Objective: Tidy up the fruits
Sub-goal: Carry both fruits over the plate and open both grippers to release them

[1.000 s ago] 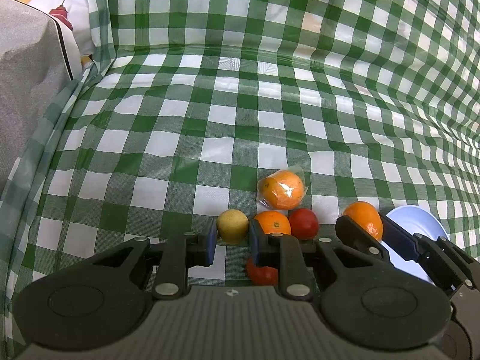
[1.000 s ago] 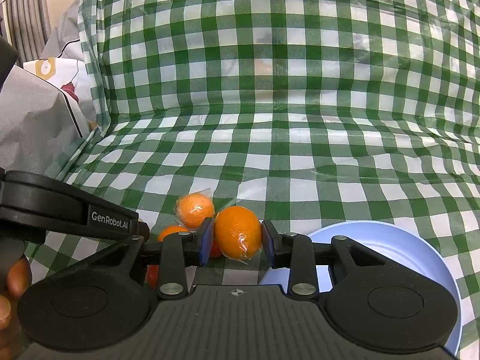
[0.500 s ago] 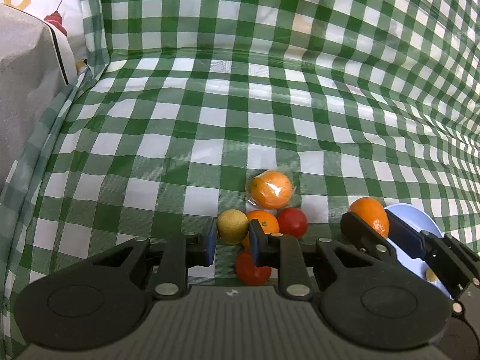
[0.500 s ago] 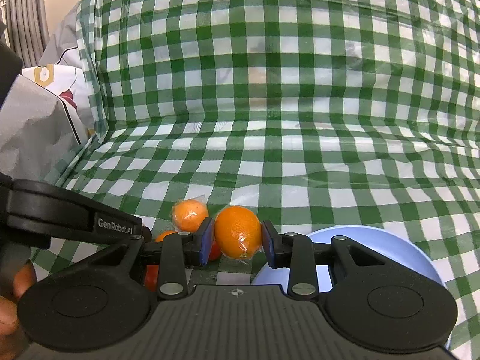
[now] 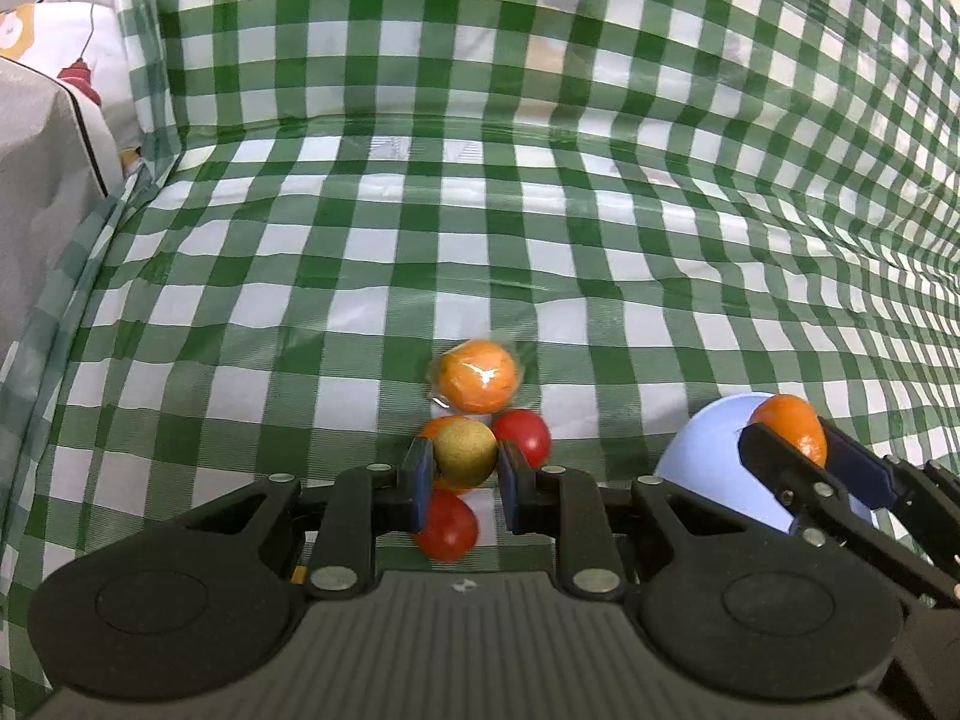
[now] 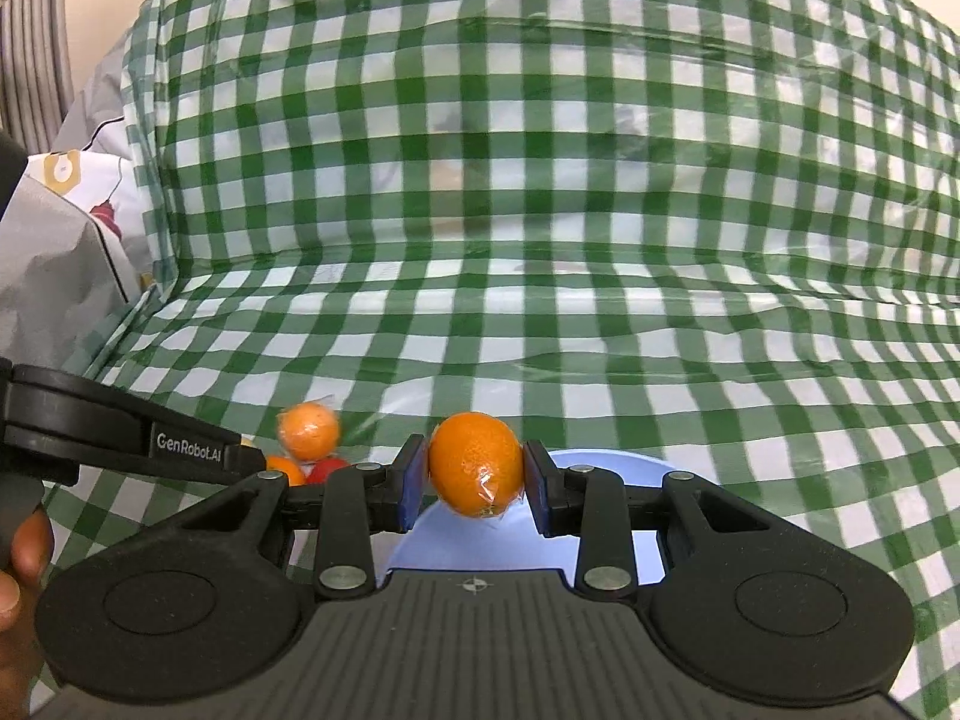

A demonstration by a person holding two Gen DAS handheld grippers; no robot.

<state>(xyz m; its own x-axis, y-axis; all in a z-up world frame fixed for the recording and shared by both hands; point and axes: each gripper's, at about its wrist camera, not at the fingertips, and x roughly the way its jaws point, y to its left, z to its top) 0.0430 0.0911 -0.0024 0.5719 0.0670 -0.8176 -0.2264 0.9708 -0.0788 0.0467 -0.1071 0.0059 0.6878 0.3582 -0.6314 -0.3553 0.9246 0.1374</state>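
My left gripper [image 5: 463, 461] is shut on a small yellow-green fruit [image 5: 465, 453], held just above the fruit pile. Under it lie a wrapped orange [image 5: 478, 375], a second orange [image 5: 433, 431] mostly hidden, and two red tomatoes [image 5: 523, 435] [image 5: 447, 531]. My right gripper [image 6: 474, 483] is shut on a plastic-wrapped orange [image 6: 477, 462] and holds it over the near rim of the light blue plate [image 6: 606, 463]. The plate [image 5: 702, 450] and the right gripper with its orange [image 5: 789, 435] also show in the left wrist view at the right.
A green and white checked cloth [image 5: 480, 228] covers the table and rises up the back wall. A grey and white patterned fabric [image 5: 42, 138] lies at the left edge. The left gripper's arm [image 6: 120, 444] crosses the right wrist view at the left.
My left gripper closed on the yellow-green fruit and lifted it off the cloth. My right gripper carried the wrapped orange further right, over the blue plate.
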